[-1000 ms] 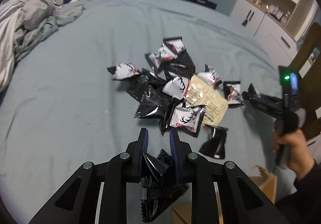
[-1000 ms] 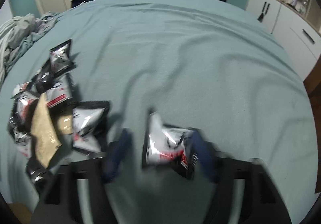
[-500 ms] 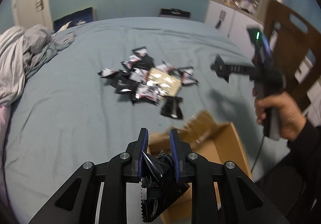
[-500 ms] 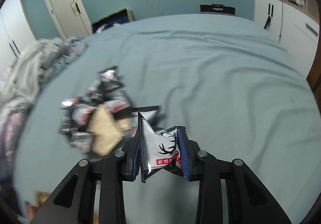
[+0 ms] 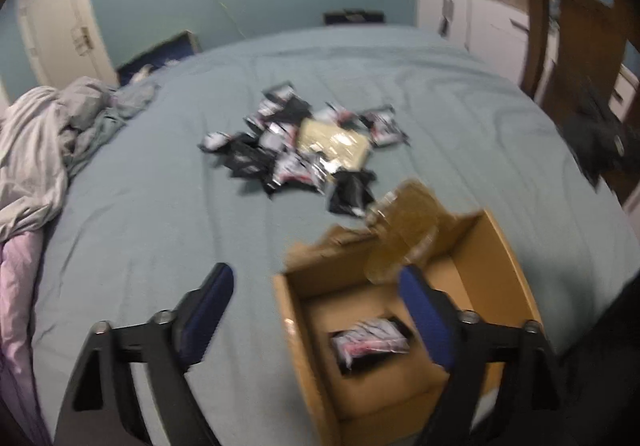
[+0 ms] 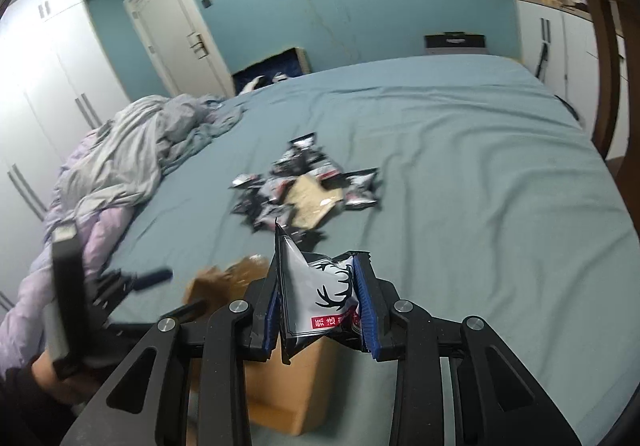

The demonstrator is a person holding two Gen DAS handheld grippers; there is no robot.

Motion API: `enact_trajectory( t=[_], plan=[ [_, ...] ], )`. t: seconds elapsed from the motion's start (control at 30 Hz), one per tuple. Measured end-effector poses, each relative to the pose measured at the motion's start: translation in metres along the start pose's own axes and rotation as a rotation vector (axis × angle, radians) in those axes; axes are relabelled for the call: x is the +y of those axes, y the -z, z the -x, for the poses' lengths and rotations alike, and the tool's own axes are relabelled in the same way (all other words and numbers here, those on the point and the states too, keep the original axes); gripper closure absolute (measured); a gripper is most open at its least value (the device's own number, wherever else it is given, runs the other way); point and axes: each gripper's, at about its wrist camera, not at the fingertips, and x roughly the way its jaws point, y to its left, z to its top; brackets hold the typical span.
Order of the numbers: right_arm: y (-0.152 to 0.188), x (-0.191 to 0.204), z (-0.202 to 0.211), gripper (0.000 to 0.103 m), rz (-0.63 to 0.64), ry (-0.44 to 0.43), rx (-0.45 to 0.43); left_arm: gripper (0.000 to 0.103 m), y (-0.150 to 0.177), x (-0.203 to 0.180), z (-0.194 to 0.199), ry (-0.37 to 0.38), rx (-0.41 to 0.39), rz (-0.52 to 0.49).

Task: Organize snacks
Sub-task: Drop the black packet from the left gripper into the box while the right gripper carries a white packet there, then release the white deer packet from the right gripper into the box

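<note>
The left tool point(image 5: 316, 310) had just sprung wide and empty over the cardboard box point(image 5: 504, 246) — 1 packet point(image 5: 370, 340) lay inside; the right tool point(image 6: 320, 302) stayed clamped on a deer-print packet point(image 6: 316, 298), likely bound for the box.

Both black claws point(image 5: 316, 306) point(image 6: 318, 300) — blue-padded fingers point(image 6: 365, 302), silver screws point(image 6: 403, 305); dark sleeve point(image 6: 20, 394).

— What do I have in the cardboard box point(image 5: 500, 246) now?

— One black-and-silver snack packet point(image 5: 370, 340), flat on the bottom; the box sits open on the bed's near edge.

— And the others?

— A loose pile of packets point(image 6: 296, 186) mid-bed, with a tan flat pouch point(image 5: 334, 142) lying on it. One silver antler-print packet point(image 6: 320, 298) stands upright over the box.
</note>
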Motion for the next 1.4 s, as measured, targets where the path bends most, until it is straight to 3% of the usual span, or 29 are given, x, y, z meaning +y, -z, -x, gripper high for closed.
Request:
enact_trajectory(
  t=[0.23, 0.37, 0.47, 0.67, 0.77, 0.87, 1.03, 1.17, 1.4],
  plan=[
    [0.002, 0.046, -0.019, 0.072, 0.208, 0.04, 0.042, 0.016, 0.002, 0.039, 0.002, -0.027, -0.002, 0.192],
    [0.002, 0.052, -0.038, 0.072, 0.229, -0.004, 0.125, 0.016, 0.007, 0.054, -0.007, -0.11, 0.049, 0.247],
    [-0.004, 0.053, -0.052, 0.072, 0.229, 0.009, 0.167, 0.016, 0.01, 0.059, -0.008, -0.121, 0.059, 0.269],
    [-0.014, 0.046, -0.056, 0.07, 0.151, -0.007, 0.189, 0.016, 0.011, 0.059, 0.002, -0.109, -0.046, 0.32],
    [-0.018, 0.044, -0.051, 0.07, 0.114, -0.011, 0.157, 0.016, 0.011, 0.055, 0.002, -0.107, -0.053, 0.313],
    [-0.009, 0.043, -0.048, 0.069, 0.083, 0.037, 0.12, 0.016, 0.008, 0.05, -0.002, -0.112, -0.015, 0.265],
    [-0.006, 0.056, -0.05, 0.068, 0.141, 0.166, 0.113, 0.014, 0.003, 0.042, -0.014, -0.208, 0.097, 0.138],
    [-0.003, 0.069, -0.054, 0.068, 0.196, 0.139, 0.159, 0.014, 0.002, 0.044, -0.01, -0.222, 0.089, 0.141],
    [-0.008, 0.063, -0.047, 0.068, 0.173, 0.079, 0.128, 0.01, -0.001, 0.038, -0.005, -0.215, 0.066, 0.108]
  ],
)
